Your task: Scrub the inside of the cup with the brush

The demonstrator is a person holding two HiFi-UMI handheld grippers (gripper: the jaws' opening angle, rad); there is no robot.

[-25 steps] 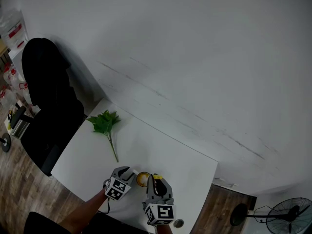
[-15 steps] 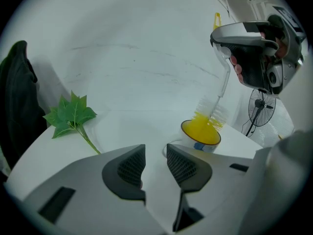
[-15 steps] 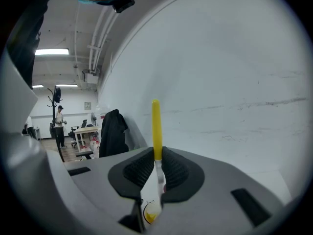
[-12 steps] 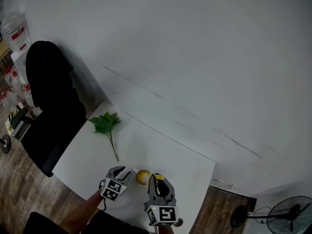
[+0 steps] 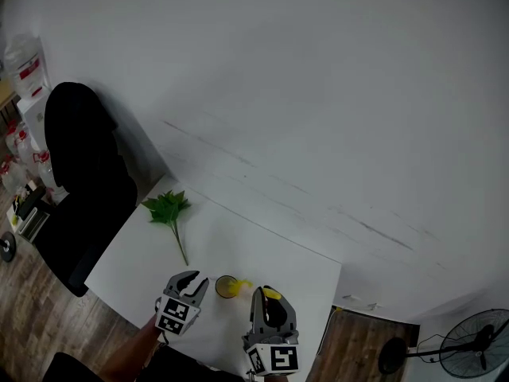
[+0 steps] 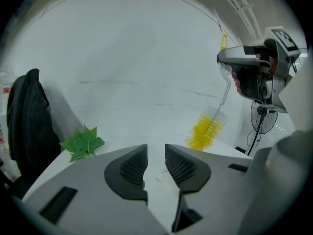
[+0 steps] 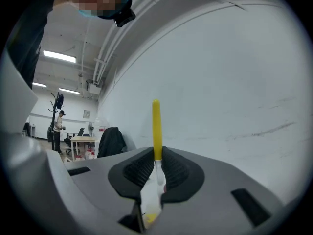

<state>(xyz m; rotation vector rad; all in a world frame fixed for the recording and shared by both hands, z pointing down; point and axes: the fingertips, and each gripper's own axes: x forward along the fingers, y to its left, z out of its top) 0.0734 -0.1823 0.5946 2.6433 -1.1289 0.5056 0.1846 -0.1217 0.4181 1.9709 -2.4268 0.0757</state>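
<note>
No words or numbers can be read. The red labels on the containers (image 5: pixel 22 58) left of the black chair (image 5: pixel 79 173) are too small to read.

Fan (image 5: pixel 475 347) cut off at corner, brush (image 7: pixel 156 126) head mostly hidden

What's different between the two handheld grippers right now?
The left gripper is empty, its jaws apart though just closing a little; the right gripper has its jaws clamped on the brush. The left gripper tilts down towards the table; the right gripper points level. Both carry marker cubes.
</note>
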